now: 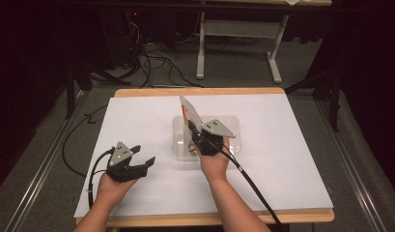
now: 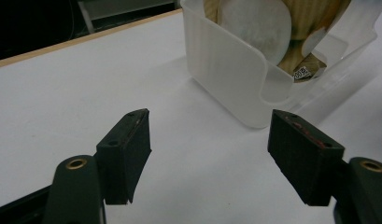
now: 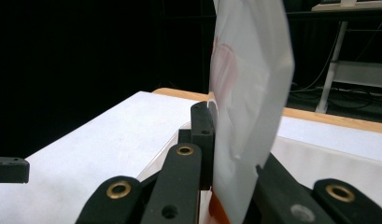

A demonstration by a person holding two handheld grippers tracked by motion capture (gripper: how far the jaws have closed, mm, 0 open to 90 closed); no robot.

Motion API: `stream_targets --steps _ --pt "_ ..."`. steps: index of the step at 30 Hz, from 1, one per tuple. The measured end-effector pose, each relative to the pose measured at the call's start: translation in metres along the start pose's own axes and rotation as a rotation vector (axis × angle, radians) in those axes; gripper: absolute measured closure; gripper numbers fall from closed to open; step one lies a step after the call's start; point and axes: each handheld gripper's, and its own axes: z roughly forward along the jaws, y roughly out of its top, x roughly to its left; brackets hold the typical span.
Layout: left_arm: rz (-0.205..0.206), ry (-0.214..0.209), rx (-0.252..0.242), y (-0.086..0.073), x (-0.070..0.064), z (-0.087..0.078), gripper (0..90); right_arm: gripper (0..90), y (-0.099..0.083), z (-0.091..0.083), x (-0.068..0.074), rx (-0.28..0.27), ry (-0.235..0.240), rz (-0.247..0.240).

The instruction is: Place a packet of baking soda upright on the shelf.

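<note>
Translucent plastic, marked with red: a flat packet (image 1: 189, 112) stands upright above the clear plastic bin (image 1: 233, 126) at mid-table, pinched at its lower edge by the right gripper (image 1: 197, 139), jaws closed tight on it. In the left gripper view the bin holds what appear to be similar packets (image 2: 258, 23). The left gripper (image 1: 146, 163) rests on the white table cover (image 1: 291, 159), well apart from the bin, jaws wide and empty. Judgement: keep the pinch firm and the packet vertical to clear the bin wall.
</note>
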Motion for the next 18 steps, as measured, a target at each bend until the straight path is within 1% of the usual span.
stream_targets --steps 18 --pt "0.001 -0.001 0.002 0.0001 0.0002 0.0001 30.4 89.8 -0.0099 0.0017 0.0021 0.016 0.007 0.007"
